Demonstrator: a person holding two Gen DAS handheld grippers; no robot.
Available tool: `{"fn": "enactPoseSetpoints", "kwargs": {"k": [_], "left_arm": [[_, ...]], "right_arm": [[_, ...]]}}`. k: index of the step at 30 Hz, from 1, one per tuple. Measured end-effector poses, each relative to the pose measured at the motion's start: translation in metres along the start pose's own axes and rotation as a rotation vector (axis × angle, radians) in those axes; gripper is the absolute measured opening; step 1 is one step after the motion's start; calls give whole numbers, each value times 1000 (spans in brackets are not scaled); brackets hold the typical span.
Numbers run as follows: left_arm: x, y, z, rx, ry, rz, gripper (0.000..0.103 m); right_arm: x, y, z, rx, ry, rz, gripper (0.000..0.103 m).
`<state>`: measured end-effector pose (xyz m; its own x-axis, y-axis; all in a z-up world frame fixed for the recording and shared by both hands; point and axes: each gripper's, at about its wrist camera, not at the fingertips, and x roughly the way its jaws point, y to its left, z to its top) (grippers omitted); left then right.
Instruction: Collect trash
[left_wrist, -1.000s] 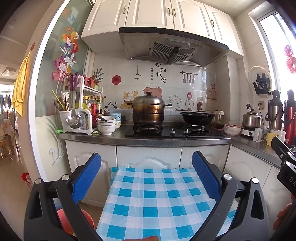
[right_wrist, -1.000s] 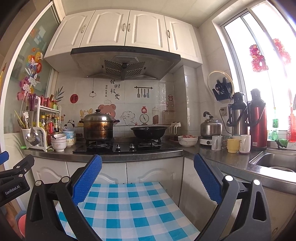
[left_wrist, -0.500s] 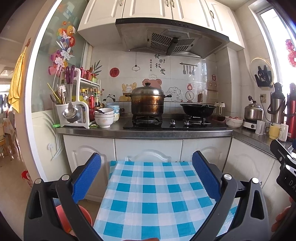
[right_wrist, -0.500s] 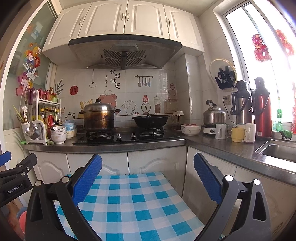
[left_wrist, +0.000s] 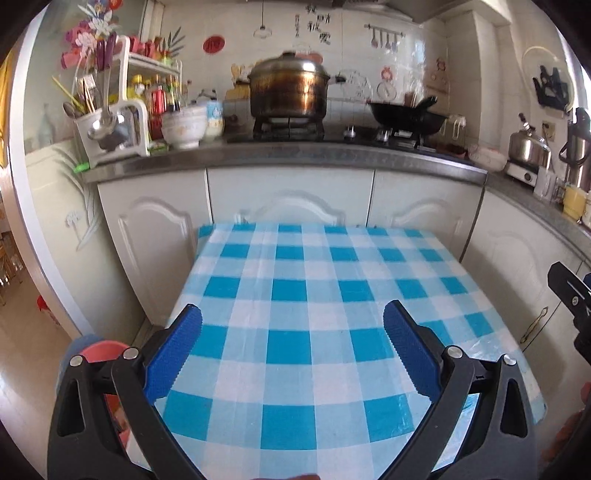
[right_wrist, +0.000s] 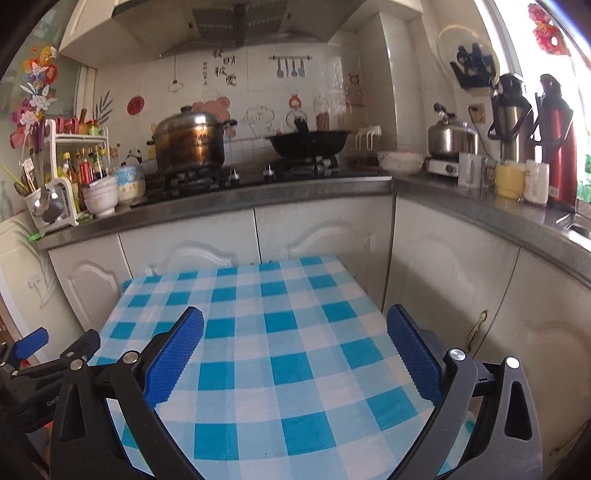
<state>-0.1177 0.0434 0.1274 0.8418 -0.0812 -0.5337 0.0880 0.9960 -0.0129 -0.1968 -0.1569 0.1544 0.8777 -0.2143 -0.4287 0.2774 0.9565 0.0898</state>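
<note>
Small kitchen here: both the left gripper and right gripper hang spread wide with nothing held over a blue-checked tablecloth, white cabinets and a stove pot behind, and I can't spot any trash.

Sunlit kitchen, white cabinets

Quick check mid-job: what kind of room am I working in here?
A home kitchen, it seems: a lidded pot and wok on a gas stove, a kettle on the counter, and a checked-cloth table in front.
</note>
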Motion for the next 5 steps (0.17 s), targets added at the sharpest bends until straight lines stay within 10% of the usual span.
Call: {"fn": "enactPoseSetpoints", "kwargs": {"k": [5], "left_arm": [[78,-8,-28,-7,164,79,99]], "right_arm": [[78,2,-29,-25,213,24,98]]}}
